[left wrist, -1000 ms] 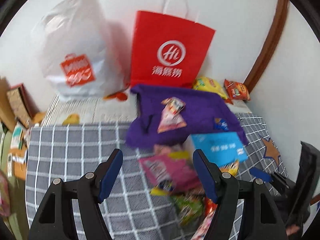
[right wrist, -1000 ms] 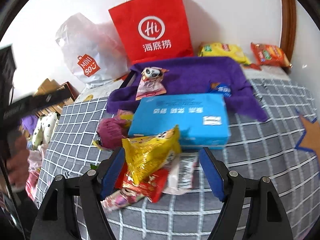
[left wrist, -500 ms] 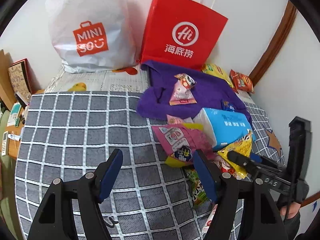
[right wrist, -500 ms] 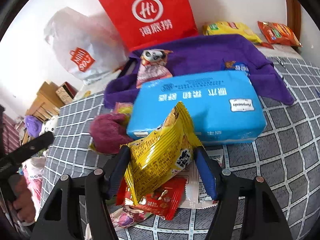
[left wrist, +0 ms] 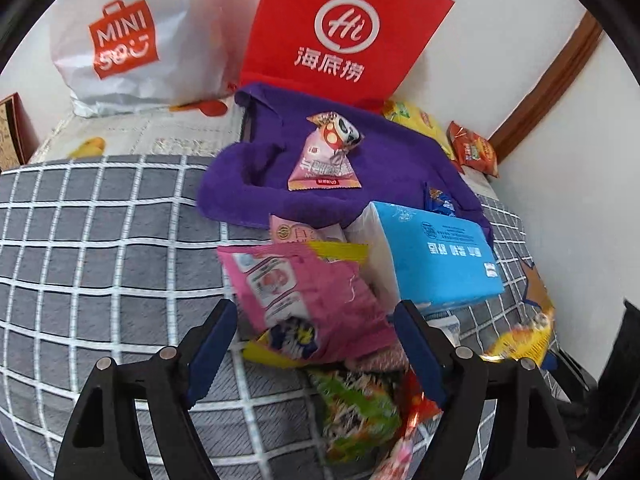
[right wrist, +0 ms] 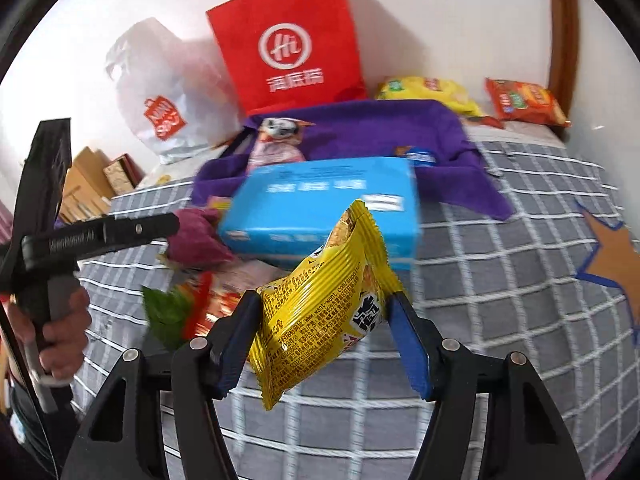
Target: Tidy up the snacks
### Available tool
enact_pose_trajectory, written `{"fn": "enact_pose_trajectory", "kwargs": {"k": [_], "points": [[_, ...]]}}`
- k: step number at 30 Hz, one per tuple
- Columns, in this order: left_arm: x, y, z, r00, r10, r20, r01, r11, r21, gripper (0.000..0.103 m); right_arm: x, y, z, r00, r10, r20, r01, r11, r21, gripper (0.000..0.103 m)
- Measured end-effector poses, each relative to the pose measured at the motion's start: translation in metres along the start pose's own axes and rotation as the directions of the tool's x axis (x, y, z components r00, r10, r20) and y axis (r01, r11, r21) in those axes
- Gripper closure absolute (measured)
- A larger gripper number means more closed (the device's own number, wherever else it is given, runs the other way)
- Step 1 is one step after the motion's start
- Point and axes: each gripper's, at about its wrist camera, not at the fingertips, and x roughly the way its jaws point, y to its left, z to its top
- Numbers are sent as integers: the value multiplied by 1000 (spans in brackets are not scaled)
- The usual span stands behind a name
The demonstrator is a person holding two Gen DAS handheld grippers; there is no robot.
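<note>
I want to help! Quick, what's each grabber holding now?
Left gripper: open, just widened, holding nothing; crinkly pink snack bag between its fingers.
Right gripper: closed on the shiny yellow snack packet.

R gripper (right wrist: 320, 336) tilts downward, both blue pads clamped on a yellow snack packet (right wrist: 324, 304) lifted clear of the bed. L gripper (left wrist: 316, 344) also angled down, jaws just widened, pads apart w/ nothing gripped. A hand (right wrist: 60, 332) grips the L gripper's handle.

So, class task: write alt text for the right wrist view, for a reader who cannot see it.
The right gripper holds a yellow snack packet above a grey checked cover. Behind lie a blue box, a purple cloth and a red bag.
</note>
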Motion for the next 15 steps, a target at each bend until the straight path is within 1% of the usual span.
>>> {"fn": "enact_pose_trajectory", "kwargs": {"k": [4, 7, 9, 11, 15], "points": [[19, -2, 3, 998, 52, -29, -53, 998, -22, 23, 0, -22, -6, 1000, -27, -3, 27, 999, 30, 38], [23, 2, 3, 1000, 17, -16, -18, 999, -45, 23, 6, -31, -11, 999, -28, -24, 29, 999, 39, 38], [19, 2, 1, 1000, 1, -2, -1, 999, -47, 32, 9, -33, -14, 999, -30, -37, 31, 999, 34, 38], [14, 2, -1, 1000, 9, 1, -9, 999, -46, 38, 9, -31, -19, 999, -24, -45, 26, 999, 30, 38], [-3, 4, -8, 1000, 14, 12, -14, 999, -35, 40, 8, -28, -25, 998, -16, -53, 17, 1000, 24, 38]]}}
